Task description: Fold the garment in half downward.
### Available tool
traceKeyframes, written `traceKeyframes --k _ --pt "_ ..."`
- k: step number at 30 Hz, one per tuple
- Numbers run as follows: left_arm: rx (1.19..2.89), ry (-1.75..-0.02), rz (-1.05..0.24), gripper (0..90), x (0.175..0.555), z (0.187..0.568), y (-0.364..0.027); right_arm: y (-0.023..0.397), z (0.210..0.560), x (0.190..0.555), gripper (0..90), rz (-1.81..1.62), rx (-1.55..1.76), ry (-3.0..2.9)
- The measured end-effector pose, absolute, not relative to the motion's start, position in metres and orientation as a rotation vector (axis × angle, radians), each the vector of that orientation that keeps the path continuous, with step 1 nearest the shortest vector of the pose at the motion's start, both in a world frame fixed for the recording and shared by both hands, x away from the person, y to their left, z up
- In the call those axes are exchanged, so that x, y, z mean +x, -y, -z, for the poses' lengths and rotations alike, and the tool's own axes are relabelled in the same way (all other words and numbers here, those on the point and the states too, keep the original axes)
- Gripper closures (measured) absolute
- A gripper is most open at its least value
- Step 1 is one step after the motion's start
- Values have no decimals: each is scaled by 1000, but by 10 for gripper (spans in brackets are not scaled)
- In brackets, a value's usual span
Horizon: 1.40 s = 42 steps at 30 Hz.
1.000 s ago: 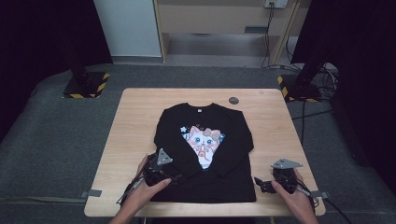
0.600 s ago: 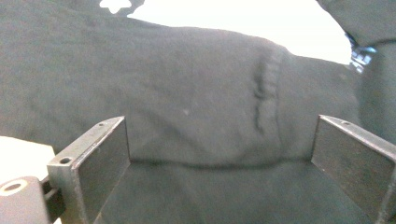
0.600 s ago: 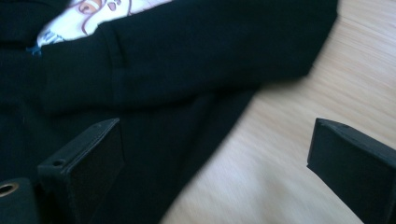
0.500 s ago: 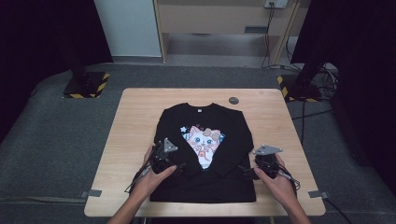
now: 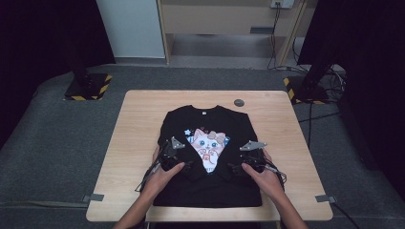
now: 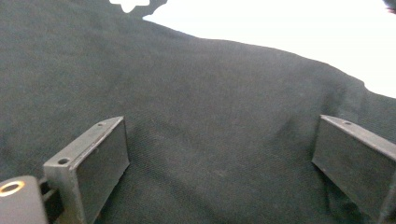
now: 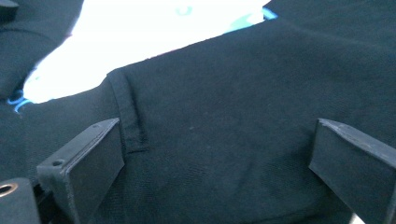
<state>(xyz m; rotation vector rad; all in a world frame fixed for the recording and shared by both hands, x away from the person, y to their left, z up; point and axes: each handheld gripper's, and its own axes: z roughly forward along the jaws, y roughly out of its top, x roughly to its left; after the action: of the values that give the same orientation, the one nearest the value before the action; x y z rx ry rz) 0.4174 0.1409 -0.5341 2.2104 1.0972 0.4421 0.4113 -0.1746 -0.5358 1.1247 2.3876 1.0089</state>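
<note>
A black sweatshirt (image 5: 191,124) with a cartoon cat print (image 5: 208,145) lies flat on the wooden table (image 5: 277,124), its sleeves folded inward over the front. My left gripper (image 5: 187,164) rests on the left folded sleeve, open, with black cloth (image 6: 219,140) spread between its jaws. My right gripper (image 5: 233,167) sits on the right folded sleeve, also open; a hemmed cuff edge (image 7: 128,116) lies by its left jaw. The white print shows overexposed beyond the jaws in both gripper views.
A small dark round disc (image 5: 239,102) sits near the table's far edge. Two black stands with striped bases (image 5: 88,86) flank the table on the grey floor. Cables (image 5: 315,114) run at the right. Bare wood shows left and right of the shirt.
Both hands have moved forward from the table's near edge onto the shirt. The right gripper travelled furthest, from the near right corner inward to the right sleeve.
</note>
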Motion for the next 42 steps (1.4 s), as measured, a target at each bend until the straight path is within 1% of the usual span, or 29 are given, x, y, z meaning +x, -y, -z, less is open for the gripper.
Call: traceKeyframes --k 8,19,25,35,40,42 --pt "2185 -1109 -457 10 413 537 -140 175 543 406 25 -1019 1124 -2375" --pt "2173 -1119 -466 4 390 538 -130 183 543 387 23 -1013 1124 -2378" --pt "2163 -1115 -466 2 383 539 -129 185 544 379 20 -1021 1135 -2361" --pt "2193 -1100 -443 0 371 537 -126 188 544 364 20 -1014 1148 -2357" --pt "2211 -1084 -406 0 363 534 -126 189 542 353 20 -1008 1137 -2386" --pt "2191 -1071 -402 21 366 529 -125 190 538 355 49 -1011 1111 -2392"
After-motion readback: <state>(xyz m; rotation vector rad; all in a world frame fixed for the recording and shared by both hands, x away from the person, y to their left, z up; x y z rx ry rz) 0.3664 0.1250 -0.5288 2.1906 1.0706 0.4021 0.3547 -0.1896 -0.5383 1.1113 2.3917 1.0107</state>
